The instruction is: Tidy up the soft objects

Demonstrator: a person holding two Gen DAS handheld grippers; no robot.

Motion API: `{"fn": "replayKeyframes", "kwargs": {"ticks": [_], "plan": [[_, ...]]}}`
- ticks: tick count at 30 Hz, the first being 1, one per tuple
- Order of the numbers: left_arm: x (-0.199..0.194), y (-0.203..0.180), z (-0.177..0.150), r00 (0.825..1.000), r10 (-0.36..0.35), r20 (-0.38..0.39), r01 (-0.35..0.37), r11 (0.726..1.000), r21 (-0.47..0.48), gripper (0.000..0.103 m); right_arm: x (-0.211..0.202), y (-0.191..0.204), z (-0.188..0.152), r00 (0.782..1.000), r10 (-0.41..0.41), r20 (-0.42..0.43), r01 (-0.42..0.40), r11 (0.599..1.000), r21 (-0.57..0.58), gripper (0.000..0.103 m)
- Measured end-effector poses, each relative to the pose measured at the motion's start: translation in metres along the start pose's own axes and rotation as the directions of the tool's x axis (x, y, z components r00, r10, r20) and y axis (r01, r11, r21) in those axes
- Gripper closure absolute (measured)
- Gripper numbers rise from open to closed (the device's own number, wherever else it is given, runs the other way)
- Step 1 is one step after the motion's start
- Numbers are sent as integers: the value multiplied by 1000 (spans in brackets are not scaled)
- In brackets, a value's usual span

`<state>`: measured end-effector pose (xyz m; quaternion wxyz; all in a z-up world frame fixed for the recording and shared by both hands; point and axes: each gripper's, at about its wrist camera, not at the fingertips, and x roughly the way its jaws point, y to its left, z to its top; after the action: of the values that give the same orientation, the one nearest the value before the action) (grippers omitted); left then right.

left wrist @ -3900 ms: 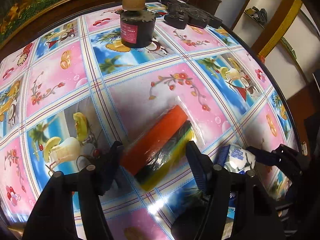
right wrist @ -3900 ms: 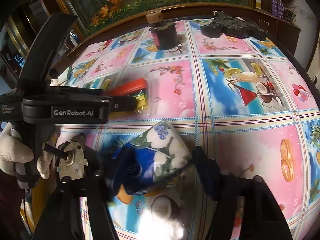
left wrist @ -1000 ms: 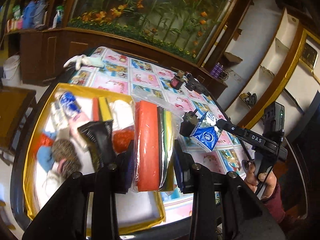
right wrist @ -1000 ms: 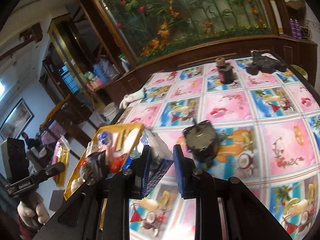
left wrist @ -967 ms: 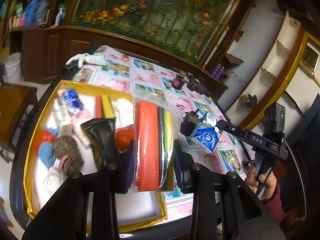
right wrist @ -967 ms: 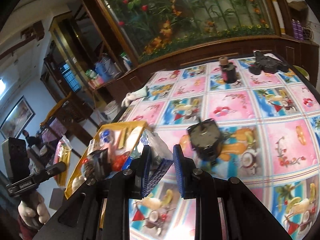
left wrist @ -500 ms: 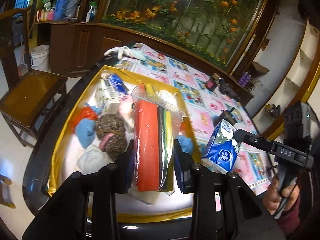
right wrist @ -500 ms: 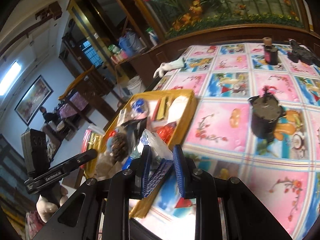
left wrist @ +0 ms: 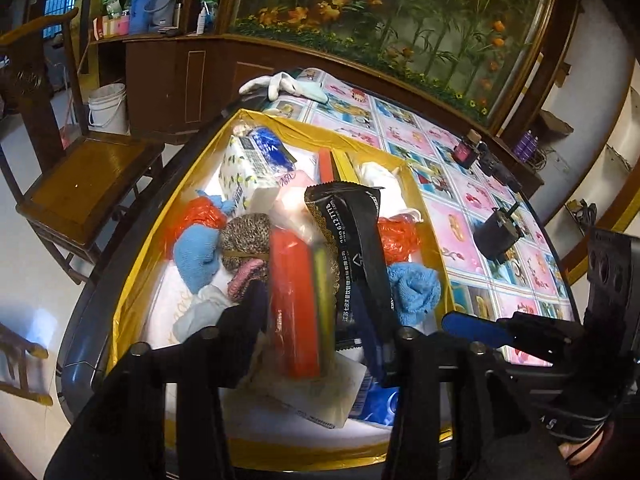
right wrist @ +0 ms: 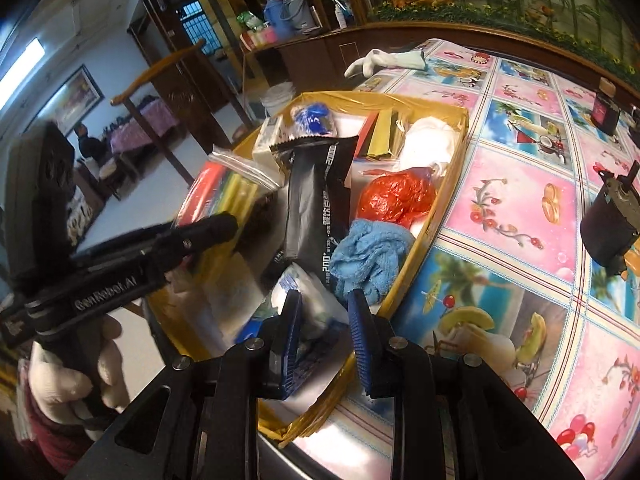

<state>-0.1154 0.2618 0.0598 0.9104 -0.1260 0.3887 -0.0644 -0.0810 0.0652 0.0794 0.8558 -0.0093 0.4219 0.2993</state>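
plastic-bagged sponges [left wrist: 298,300] blur between the opening left hand-held gripper [left wrist: 316,320]; the right hand-held gripper [right wrist: 324,336] is opening, tissue pack [right wrist: 308,300] half hidden between.

Your yellow-gold tray [left wrist: 132,280] holds a sponge pack [left wrist: 298,300] striped red, black and yellow, a black wrapper [right wrist: 316,204] with white print, a light-blue towel [right wrist: 366,256] and a crinkled red-orange bag [right wrist: 394,196]; beside the tray, the tablecloth [right wrist: 516,200] checks pink and blue.

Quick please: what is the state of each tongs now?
Left tongs: opening, sponge bag between them.
Right tongs: opening, tissue pack between them.
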Motion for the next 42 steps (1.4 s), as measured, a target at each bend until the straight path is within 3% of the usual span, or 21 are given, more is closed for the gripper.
{"fn": "replayKeyframes", "kwargs": {"ticks": [2, 4, 6, 10, 13, 17, 23, 25, 26, 30, 34, 35, 38, 39, 40, 42], "plan": [[-7, -1, 0, 1000, 9, 22, -9, 1000, -1, 57, -2, 4, 1, 1000, 5, 11, -5, 1000, -10, 66], [-13, -2, 2, 999, 21, 45, -21, 1000, -1, 56, -7, 13, 1, 999, 1, 40, 0, 1000, -26, 47], [-21, -7, 2, 996, 41, 74, -41, 999, 7, 56, -19, 19, -7, 996, -12, 84, 15, 999, -41, 35], [-41, -20, 3, 985, 79, 155, -84, 996, 29, 40, -49, 22, -20, 985, -33, 171, 41, 998, -44, 27], [-58, -34, 2, 967, 113, 229, -129, 990, 55, 37, -68, 17, -30, 973, -55, 225, 60, 998, -17, 19], [-82, -53, -2, 927, 164, 338, -203, 976, 83, 23, -86, 3, -43, 963, -77, 259, 72, 997, 31, 16], [-116, -77, -13, 833, 203, 514, -279, 957, 74, 15, -104, -17, -59, 960, -85, 265, 58, 993, 105, 16], [-121, -82, -16, 822, 193, 535, -273, 959, 73, 6, -109, -21, -64, 959, -87, 270, 57, 991, 117, 16], [-121, -84, -16, 824, 196, 532, -276, 958, 74, 1, -111, -22, -64, 959, -85, 272, 54, 991, 120, 16], [-117, -96, -15, 842, 194, 503, -278, 956, 97, 0, -119, -23, -71, 954, -92, 286, 63, 992, 112, 15], [-121, -102, -19, 828, 205, 521, -278, 958, 65, 0, -123, -22, -76, 948, -103, 300, 78, 993, 92, 14], [-121, -100, -18, 832, 207, 514, -268, 963, 45, 0, -124, -20, -78, 947, -107, 302, 85, 993, 86, 13], [-111, -90, -8, 883, 208, 421, -217, 976, -28, 0, -126, -18, -82, 943, -120, 312, 104, 992, 67, 12], [-109, -88, -8, 891, 216, 398, -216, 975, -47, 0, -126, -17, -84, 941, -122, 315, 108, 992, 63, 11], [-107, -87, -8, 892, 239, 385, -231, 971, -67, 0, -126, -17, -84, 941, -123, 316, 109, 992, 59, 11], [-106, -86, -11, 872, 300, 386, -289, 953, -88, 0, -124, -14, -85, 941, -127, 315, 117, 992, 48, 11]]}}
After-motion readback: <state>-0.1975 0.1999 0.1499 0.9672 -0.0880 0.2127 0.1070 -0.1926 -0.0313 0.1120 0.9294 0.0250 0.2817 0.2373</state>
